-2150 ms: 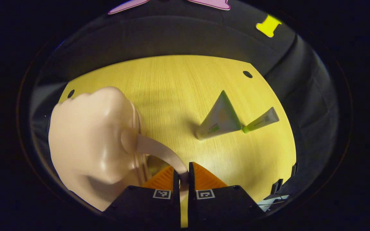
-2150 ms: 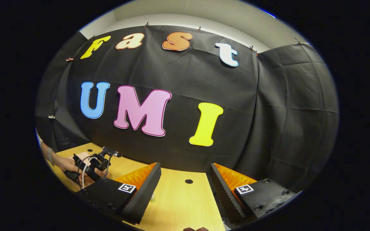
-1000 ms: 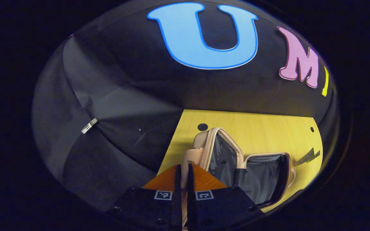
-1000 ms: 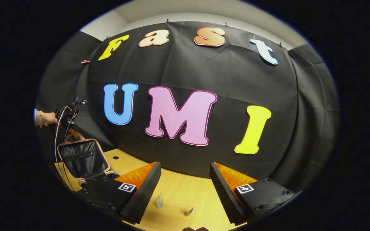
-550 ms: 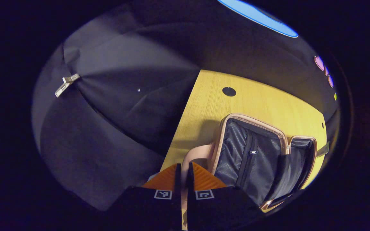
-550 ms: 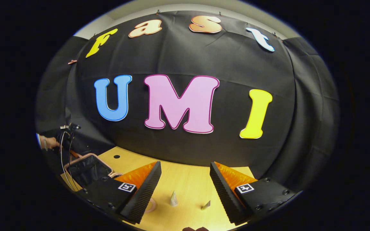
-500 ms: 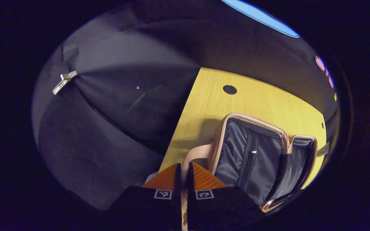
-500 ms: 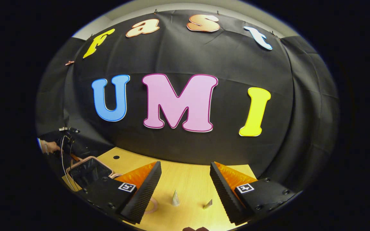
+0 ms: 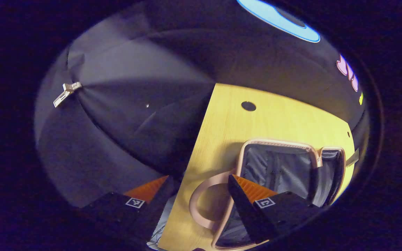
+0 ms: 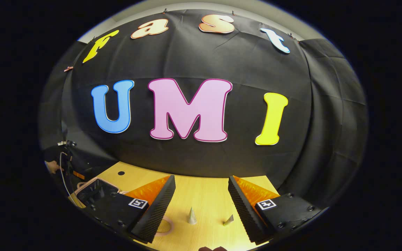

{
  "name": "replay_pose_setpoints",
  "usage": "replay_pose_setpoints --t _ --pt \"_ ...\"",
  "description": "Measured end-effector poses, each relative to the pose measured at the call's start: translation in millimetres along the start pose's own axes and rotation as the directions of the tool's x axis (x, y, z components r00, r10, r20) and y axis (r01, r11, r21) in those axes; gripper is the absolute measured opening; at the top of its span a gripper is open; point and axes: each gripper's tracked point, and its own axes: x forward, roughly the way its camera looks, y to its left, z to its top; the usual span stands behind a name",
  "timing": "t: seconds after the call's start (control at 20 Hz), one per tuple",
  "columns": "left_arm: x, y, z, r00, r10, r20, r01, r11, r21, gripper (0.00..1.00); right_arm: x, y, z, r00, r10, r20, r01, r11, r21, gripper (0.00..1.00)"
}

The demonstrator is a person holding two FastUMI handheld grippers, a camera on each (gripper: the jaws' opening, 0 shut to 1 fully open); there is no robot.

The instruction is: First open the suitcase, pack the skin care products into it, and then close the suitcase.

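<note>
- left gripper view: the left tool (image 9: pixel 198 181) hangs over the near left edge of the counter (image 9: pixel 274 120), released, its two fingers spread wide with nothing between them.
- the pink loop handle (image 9: pixel 201 202) of the suitcase (image 9: pixel 277 170) lies flat on the wood in the gap between the fingers, touching neither as far as can be seen.
- the suitcase lies open on the counter, its two halves side by side and showing dark lining; its right-hand finger (image 9: pixel 253 195) covers the near corner of the nearer half.
- a dark round hole (image 9: pixel 248 106) sits in the counter beyond the suitcase, towards the black cloth wall; a metal clip (image 9: pixel 65 94) pinches the cloth at far left.
- right gripper view: the right tool (image 10: pixel 201 198) is released too, fingers wide apart, held above the counter (image 10: pixel 204 195) and facing the cloth wall.
- between its fingers stand two skin care tubes, a larger tube (image 10: pixel 191 216) upright with its flat seam end up, and a smaller tube (image 10: pixel 228 220) just to its right, tilted.
- the open suitcase (image 10: pixel 94 190) lies at far left, well apart from the tubes, its handle loop (image 10: pixel 164 226) near the left finger.
- a hand (image 10: pixel 52 166) with the other tool (image 10: pixel 66 153) and its cable is over the suitcase's far side.
</note>
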Motion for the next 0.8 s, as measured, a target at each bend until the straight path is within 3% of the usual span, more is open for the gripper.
replay_pose_setpoints --t 0.15,0.35,0.45,0.55,0.65,0.75,0.8 --pt "-51 -74 44 0.969 -0.141 0.201 0.138 0.990 0.029 0.97 3 -15 -3 0.999 -0.040 0.031 0.041 0.999 -0.027 0.97" --pt "-137 -190 86 0.866 -0.309 0.393 0.260 0.950 0.173 0.97 7 -36 -1 0.994 -0.075 0.077 0.078 0.996 -0.038 0.96" --pt "-177 -253 90 0.818 -0.381 0.431 0.320 0.924 0.209 0.96 7 -46 5 0.991 -0.079 0.109 0.084 0.996 -0.041 0.96" --pt "-219 -316 91 0.751 -0.458 0.477 0.388 0.889 0.242 0.96 8 -56 9 0.988 -0.079 0.129 0.084 0.996 -0.034 0.97" --pt "-238 -373 86 0.697 -0.515 0.499 0.413 0.857 0.308 0.96 10 -66 7 0.989 -0.068 0.130 0.073 0.997 -0.038 0.96" --pt "-241 -432 67 0.670 -0.579 0.464 0.442 0.814 0.376 0.96 12 -75 4 0.990 -0.057 0.129 0.063 0.997 -0.043 0.96" --pt "-240 -462 53 0.663 -0.625 0.413 0.485 0.778 0.398 0.96 13 -77 0 0.991 -0.048 0.122 0.052 0.998 -0.032 0.96"
